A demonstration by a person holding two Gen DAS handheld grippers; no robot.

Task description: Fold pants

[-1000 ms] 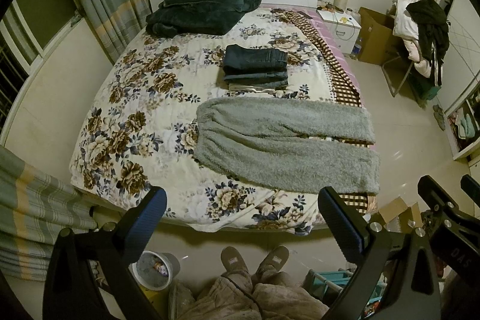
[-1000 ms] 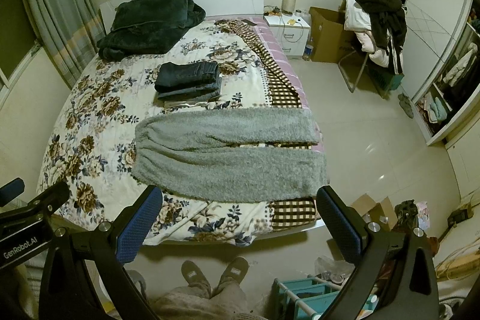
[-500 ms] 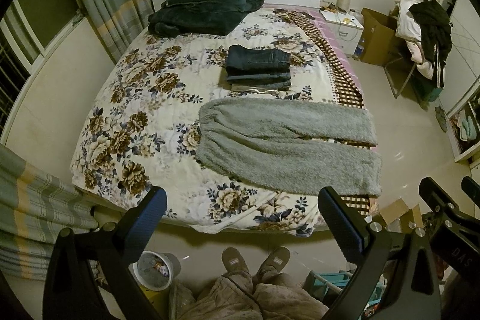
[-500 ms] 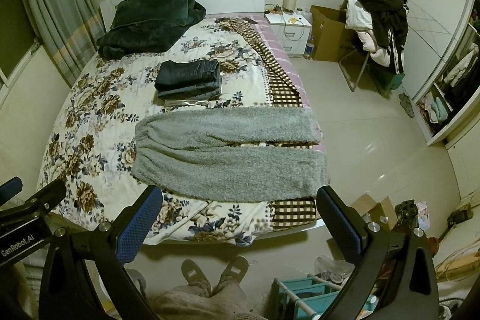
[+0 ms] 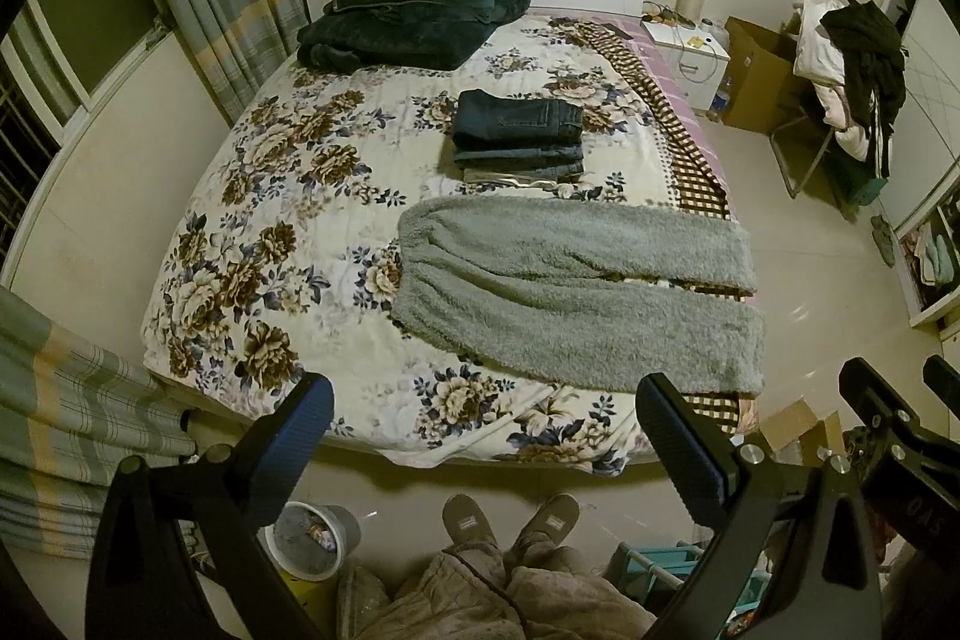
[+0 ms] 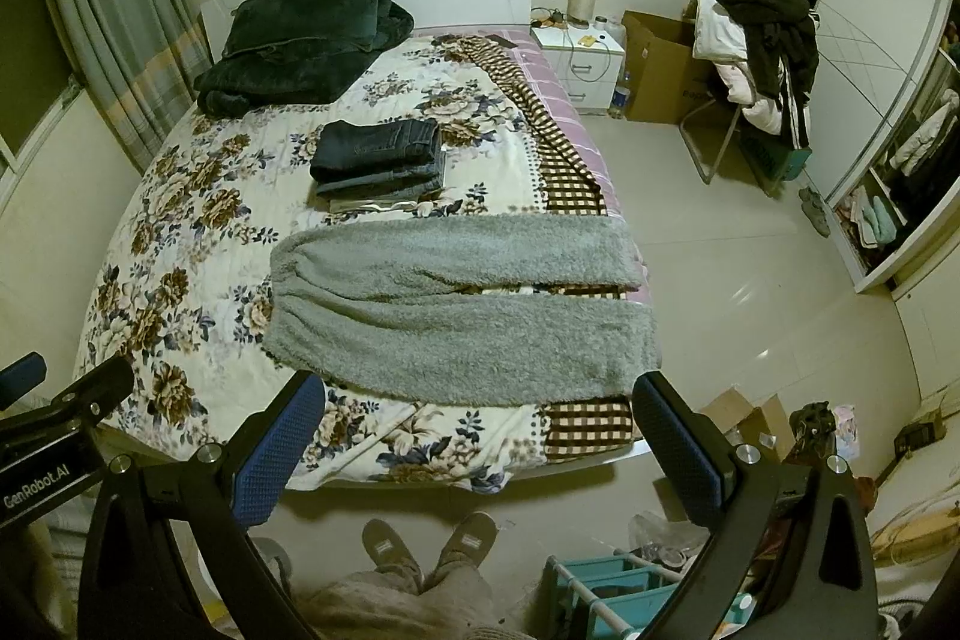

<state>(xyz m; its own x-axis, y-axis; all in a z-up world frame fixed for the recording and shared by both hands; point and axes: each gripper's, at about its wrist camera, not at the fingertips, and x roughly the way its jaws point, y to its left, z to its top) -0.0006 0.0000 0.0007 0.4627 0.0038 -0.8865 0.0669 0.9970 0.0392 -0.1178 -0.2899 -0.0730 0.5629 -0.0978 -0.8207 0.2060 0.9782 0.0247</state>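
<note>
Grey fleece pants [image 5: 570, 292] lie flat across the near part of the floral bed [image 5: 270, 220], waist to the left, two legs reaching the bed's right edge; they also show in the right wrist view [image 6: 456, 304]. My left gripper [image 5: 480, 430] is open and empty, held high above the bed's foot edge. My right gripper [image 6: 474, 430] is open and empty, held just off the pants' near leg. Neither touches the cloth.
A stack of folded dark jeans [image 5: 519, 136] lies behind the pants. A dark green blanket [image 5: 408, 16] sits by the headboard. A nightstand [image 6: 579, 58], cardboard box [image 6: 666, 64] and clothes-laden chair [image 6: 762, 40] stand right. A bin [image 5: 312, 538] and my slippers [image 5: 510, 514] are below.
Both views have shifted very slightly; the bed and pants sit a touch lower in frame. Nothing on the bed has moved and both grippers stay open.
</note>
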